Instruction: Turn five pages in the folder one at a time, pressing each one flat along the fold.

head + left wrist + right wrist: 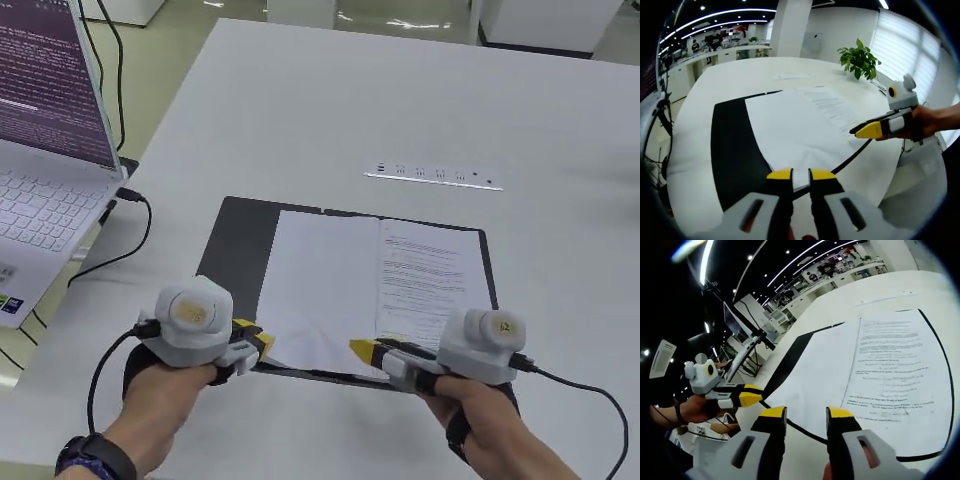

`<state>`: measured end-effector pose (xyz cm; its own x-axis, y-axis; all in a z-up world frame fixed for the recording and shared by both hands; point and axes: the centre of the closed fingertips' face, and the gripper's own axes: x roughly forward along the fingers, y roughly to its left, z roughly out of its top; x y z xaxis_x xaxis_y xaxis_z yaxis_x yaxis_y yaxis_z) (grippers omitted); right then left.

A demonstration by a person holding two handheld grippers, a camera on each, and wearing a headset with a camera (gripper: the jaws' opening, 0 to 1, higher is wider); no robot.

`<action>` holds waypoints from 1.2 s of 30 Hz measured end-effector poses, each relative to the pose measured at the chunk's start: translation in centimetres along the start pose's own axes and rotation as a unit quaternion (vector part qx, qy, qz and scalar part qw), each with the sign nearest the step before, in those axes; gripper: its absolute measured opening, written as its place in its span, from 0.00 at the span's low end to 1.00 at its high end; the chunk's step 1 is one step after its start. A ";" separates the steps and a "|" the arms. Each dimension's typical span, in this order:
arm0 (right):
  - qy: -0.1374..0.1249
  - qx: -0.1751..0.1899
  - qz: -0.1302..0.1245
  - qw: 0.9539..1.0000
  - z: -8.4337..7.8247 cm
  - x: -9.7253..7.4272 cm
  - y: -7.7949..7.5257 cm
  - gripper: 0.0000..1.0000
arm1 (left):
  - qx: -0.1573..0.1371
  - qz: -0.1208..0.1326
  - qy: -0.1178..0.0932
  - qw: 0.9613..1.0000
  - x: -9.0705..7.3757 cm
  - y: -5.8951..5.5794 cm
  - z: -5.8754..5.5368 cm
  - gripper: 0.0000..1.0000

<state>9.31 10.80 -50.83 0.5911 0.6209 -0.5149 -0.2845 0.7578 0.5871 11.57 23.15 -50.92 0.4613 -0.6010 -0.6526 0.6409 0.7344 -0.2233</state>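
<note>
At the left a laptop (50, 150) stands open on the white table (350, 100). Just right of it the left gripper (800, 175) hovers at the near edge of the folder (235, 250), its jaws nearly together with a slim gap and nothing between them. The folder lies open and flat in front of the person, with its black cover bare on the left. A blank turned page (320, 280) lies over that cover, and its near corner looks slightly raised. Then comes the fold (378, 280), and beyond it the printed page (430, 280). The right gripper (806, 412) sits low at the near edge under the printed page, its jaws a little apart and empty.

The step in hand seems to be flattening the turned sheet. It would go best if the left gripper pinned the blank page while the right one stroked along the fold from the near end to the far end. The pressure should be light so the paper does not crease.

By count there are one folder, two page faces showing, two grippers, one laptop, one socket strip (435, 175) set in the table, and one potted plant (860, 60).
</note>
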 end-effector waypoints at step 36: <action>0.025 -0.040 0.004 0.999 2.4 3.4 -3.2 0.10 | -0.007 0.058 0.053 0.997 3.2 1.2 -3.8 0.00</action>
<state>14.03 10.04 -53.01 0.5508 0.6343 -0.5425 -0.3500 0.7656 0.5398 11.47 23.27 -55.96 0.4640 -0.4751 -0.7476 0.5772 0.8024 -0.1517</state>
